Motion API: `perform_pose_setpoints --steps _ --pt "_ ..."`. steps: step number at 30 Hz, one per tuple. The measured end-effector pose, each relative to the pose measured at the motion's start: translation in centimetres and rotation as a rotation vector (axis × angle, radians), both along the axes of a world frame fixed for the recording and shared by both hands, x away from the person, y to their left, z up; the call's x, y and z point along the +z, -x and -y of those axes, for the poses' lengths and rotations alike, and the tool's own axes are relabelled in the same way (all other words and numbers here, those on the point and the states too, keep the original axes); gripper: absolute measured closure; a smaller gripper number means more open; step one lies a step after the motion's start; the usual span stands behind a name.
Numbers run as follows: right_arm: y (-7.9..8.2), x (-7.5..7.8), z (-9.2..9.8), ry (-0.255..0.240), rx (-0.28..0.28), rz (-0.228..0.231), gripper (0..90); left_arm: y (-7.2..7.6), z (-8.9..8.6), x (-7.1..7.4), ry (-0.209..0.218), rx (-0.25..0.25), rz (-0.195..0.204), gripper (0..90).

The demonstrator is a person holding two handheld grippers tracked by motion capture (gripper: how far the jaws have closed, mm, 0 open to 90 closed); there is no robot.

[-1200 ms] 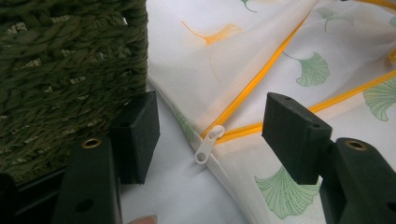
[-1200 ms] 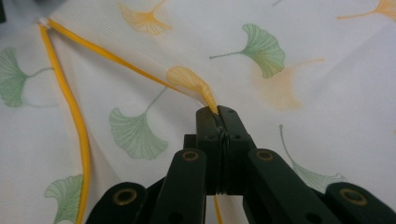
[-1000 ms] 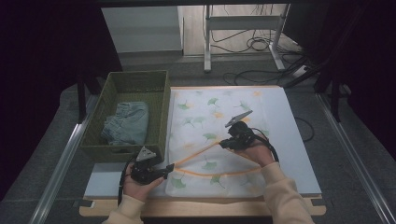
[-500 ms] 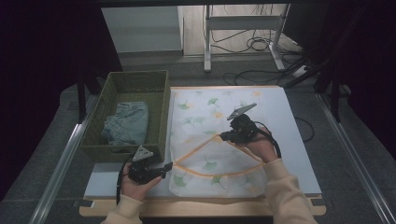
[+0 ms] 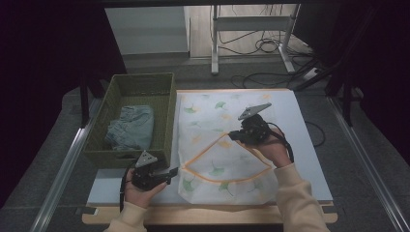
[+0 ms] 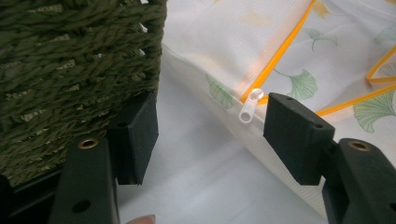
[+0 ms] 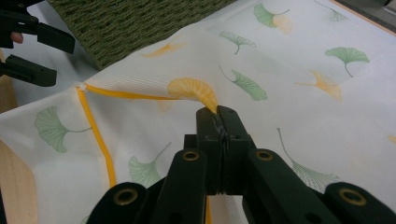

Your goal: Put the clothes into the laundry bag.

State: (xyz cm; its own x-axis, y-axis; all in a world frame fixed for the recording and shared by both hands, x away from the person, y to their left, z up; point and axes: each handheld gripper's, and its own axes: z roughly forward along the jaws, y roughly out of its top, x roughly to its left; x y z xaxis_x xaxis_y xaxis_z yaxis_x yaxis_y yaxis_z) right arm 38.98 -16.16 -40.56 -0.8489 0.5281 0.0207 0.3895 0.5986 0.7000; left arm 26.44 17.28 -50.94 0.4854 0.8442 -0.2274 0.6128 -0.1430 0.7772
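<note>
A dim room with cables on the floor frames a pale surface [image 5: 309,159] on which a white mesh laundry bag [image 5: 212,121] printed with ginkgo leaves lies flat, its left edge just beside a green woven basket [image 5: 167,116] that holds a folded blue-grey garment [image 5: 131,128].

The bag's mouth is edged with an orange zipper [image 5: 227,178], and it gapes: the upper lip runs as a taut orange line from the bag's near-left corner up and to the right. There the right gripper [image 5: 240,137] has its fingers pressed together on that lip, pinching the orange trim and a fold of mesh and holding it raised off the lower layer, as the right gripper view shows at the fingers [image 7: 219,119].

The relation that matters is at the other end of that line. The white zipper pull [image 6: 247,106] sits at the near-left corner of the bag, where the two orange edges meet. The left gripper [image 5: 170,175] rests low on the surface with its fingers [image 6: 299,135] spread and pinching nothing; the pull lies just ahead of them, close to the inner face of the finger on the bag's side, not touching. The left hand is clearly the nearer one. The zipper's long axis leads away from the pull toward the right gripper, so a short advance and a squeeze would probably take the pull.
</note>
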Motion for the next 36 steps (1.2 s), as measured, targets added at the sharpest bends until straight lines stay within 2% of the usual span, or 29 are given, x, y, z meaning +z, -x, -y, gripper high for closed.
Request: perform_pose_setpoints --steps 4,8,10,11,12,16,20,24,26,33,34,35,36 --pt "-0.1 -0.4 -0.1 0.015 0.000 -0.008 88.5 0.0 0.0 0.0 -0.002 -0.001 -0.003 34.6" --pt "-0.2 -0.6 -0.1 0.017 -0.006 -0.014 88.5 0.2 0.1 0.5 -0.011 -0.005 0.013 31.5" --pt "-0.3 -0.7 0.0 0.018 -0.008 -0.015 88.5 0.6 0.4 1.5 -0.037 -0.022 0.053 30.3" --pt "-0.3 -0.7 0.0 0.017 -0.008 -0.017 88.5 0.6 0.4 1.5 -0.037 -0.022 0.053 29.7" --pt "-0.4 -0.8 0.0 0.016 -0.007 -0.018 88.5 0.8 0.6 2.0 -0.053 -0.043 0.059 29.2" --pt "-0.4 -0.9 0.0 0.020 -0.008 -0.021 88.5 0.9 0.8 2.9 -0.056 -0.068 0.051 27.8" --pt "-0.4 -0.8 0.2 0.010 -0.011 -0.018 88.5 0.8 0.7 3.6 -0.061 -0.068 0.055 26.2" --pt "-0.4 -0.8 0.3 0.008 -0.015 -0.019 88.5 0.4 0.5 4.5 -0.044 -0.067 0.051 26.3" --pt "-0.5 -0.9 0.5 0.007 -0.017 -0.024 88.5 0.0 0.1 5.3 -0.032 -0.060 0.049 26.8" --pt "-0.6 -0.9 0.6 0.002 -0.021 -0.022 88.6 -0.9 -0.4 7.9 -0.056 -0.040 0.073 28.4" --pt "-0.6 -0.9 0.6 0.001 -0.022 -0.023 88.6 -0.9 -0.4 7.9 -0.056 -0.040 0.073 28.4" --pt "-0.6 -0.9 0.7 0.001 -0.021 -0.024 88.6 -1.3 -0.5 8.6 -0.063 -0.038 0.077 28.6" --pt "-0.6 -0.9 0.7 0.001 -0.022 -0.024 88.6 -1.3 -0.5 8.6 -0.063 -0.038 0.077 28.7"
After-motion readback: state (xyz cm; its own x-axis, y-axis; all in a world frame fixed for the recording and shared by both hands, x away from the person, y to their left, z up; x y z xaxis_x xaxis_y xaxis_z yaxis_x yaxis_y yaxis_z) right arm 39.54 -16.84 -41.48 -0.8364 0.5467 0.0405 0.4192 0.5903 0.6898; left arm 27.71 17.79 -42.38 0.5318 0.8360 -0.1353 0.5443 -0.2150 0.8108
